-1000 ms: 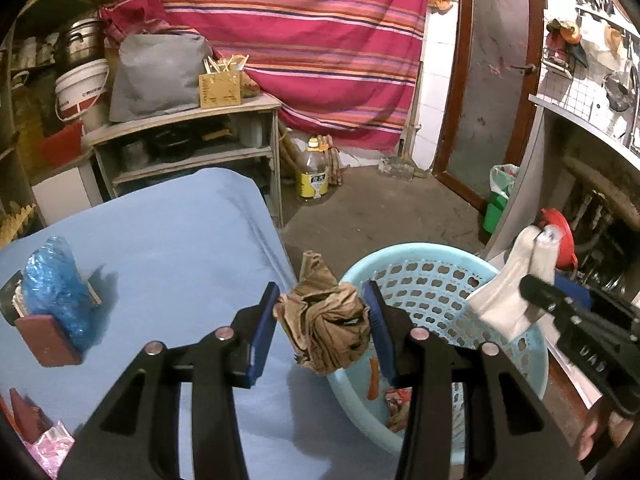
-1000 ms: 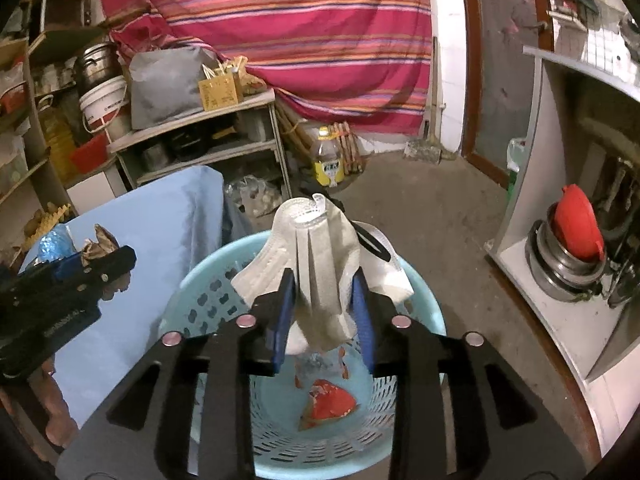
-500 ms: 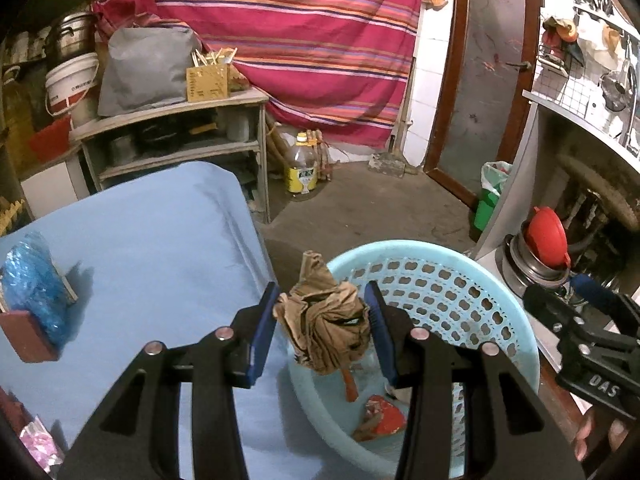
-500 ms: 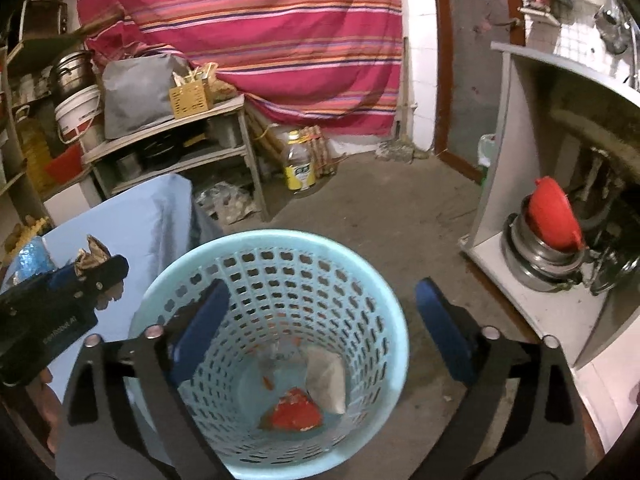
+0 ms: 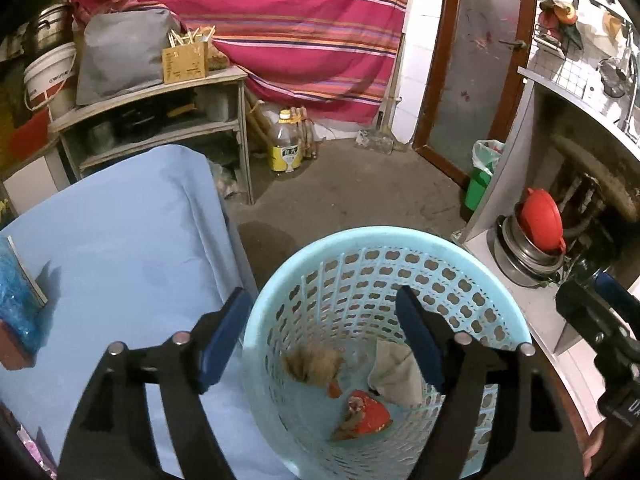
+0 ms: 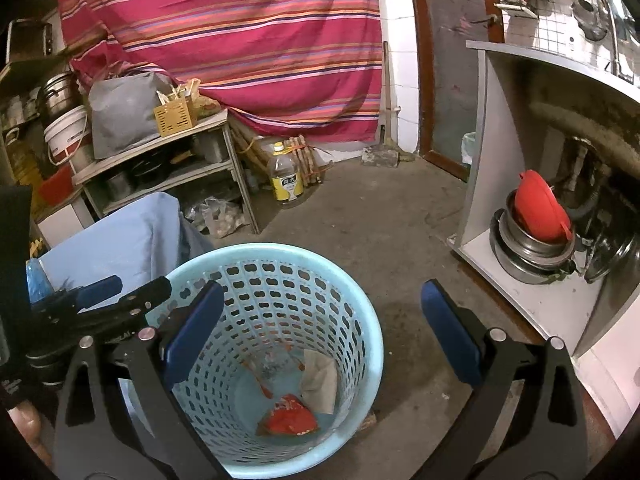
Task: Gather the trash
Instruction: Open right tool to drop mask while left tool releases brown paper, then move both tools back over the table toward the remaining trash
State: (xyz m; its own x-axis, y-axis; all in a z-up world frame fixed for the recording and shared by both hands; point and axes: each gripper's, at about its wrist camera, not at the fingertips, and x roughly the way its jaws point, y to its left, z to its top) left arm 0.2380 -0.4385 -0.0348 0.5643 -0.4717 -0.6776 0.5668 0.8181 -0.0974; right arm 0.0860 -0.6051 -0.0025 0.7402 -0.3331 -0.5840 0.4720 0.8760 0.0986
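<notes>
Both grippers emptied into basket

L gripper (image 5: 320,334) now spread wide, brown paper wad (image 5: 314,362) dropped into blue basket (image 5: 360,240); white cloth (image 5: 394,372) from R gripper (image 6: 320,334) lies inside too.

Blue-sheeted table (image 5: 120,248) bearing a blue plastic bundle (image 5: 14,296) at its left edge; concrete floor (image 5: 352,200) carrying light blue perforated basket (image 5: 352,240), oil bottle (image 5: 285,148), small green bin (image 5: 478,188)
</notes>
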